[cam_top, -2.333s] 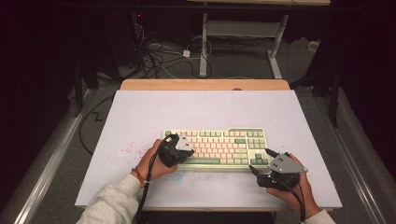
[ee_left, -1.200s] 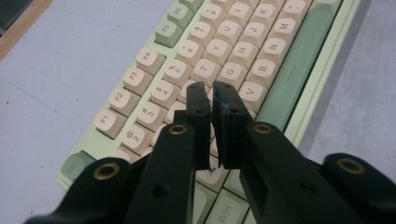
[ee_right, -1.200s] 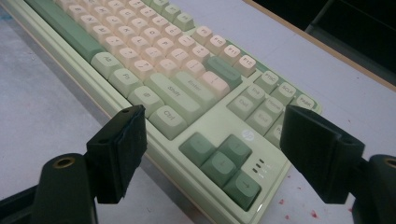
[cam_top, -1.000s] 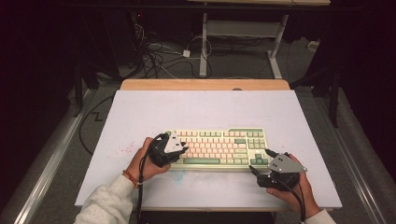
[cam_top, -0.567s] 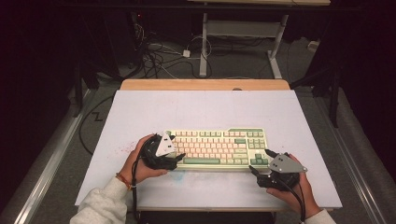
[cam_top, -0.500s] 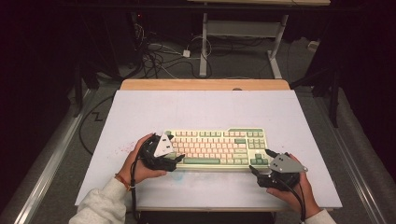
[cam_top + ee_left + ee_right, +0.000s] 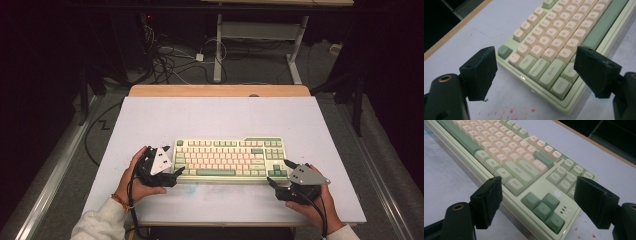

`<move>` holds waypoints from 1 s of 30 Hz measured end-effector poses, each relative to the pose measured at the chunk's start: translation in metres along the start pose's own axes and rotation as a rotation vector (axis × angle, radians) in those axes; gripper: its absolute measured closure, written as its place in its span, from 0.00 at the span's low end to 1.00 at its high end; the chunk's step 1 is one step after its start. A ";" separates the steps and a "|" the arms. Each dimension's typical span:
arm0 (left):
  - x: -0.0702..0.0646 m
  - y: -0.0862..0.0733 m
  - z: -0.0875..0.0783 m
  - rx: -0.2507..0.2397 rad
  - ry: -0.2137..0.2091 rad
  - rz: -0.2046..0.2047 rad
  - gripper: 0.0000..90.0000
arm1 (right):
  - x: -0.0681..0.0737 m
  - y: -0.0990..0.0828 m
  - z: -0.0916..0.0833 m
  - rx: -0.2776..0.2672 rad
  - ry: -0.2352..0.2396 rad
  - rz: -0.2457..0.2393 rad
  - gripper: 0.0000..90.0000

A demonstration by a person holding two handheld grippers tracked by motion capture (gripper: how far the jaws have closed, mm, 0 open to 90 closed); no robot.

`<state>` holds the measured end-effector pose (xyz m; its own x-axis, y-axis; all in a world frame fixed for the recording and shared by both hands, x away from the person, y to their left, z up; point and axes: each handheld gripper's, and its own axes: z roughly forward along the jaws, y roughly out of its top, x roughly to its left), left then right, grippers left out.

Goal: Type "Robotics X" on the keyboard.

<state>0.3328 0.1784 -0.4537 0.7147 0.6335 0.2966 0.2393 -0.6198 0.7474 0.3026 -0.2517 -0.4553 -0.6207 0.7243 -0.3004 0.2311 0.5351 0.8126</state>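
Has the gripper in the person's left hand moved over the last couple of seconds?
Yes. The left gripper has slid leftward off the keyboard keys to its left end, and its jaws have just been opening, with nothing pressed between them. The keyboard itself lies where it was.

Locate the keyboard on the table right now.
In the high view the keyboard lies near the table's front edge, between the left gripper and the right gripper.

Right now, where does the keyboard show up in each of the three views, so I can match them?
High view: the keyboard lies centre, between the left gripper and right gripper.
Left gripper view: its left end runs from top right down between the open jaws.
Right gripper view: its right end runs from top left down between the open jaws.
Shared landmark: the dark green space bar.
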 end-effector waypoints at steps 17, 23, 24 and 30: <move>0.012 -0.042 -0.014 0.070 -0.001 -0.112 0.25 | 0.001 -0.001 0.001 0.009 0.002 -0.003 0.25; 0.014 -0.050 -0.021 0.057 -0.043 -0.137 0.28 | 0.001 -0.002 0.002 0.013 0.011 -0.010 0.25; 0.014 -0.050 -0.021 0.057 -0.052 -0.138 0.29 | 0.001 -0.001 0.002 0.013 0.010 -0.010 0.25; 0.014 -0.047 -0.021 0.058 -0.075 -0.146 0.45 | 0.001 -0.002 0.003 0.013 0.008 -0.010 0.25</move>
<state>0.3174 0.2263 -0.4721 0.7160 0.6839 0.1402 0.3804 -0.5506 0.7430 0.3039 -0.2509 -0.4581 -0.6286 0.7157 -0.3042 0.2351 0.5478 0.8029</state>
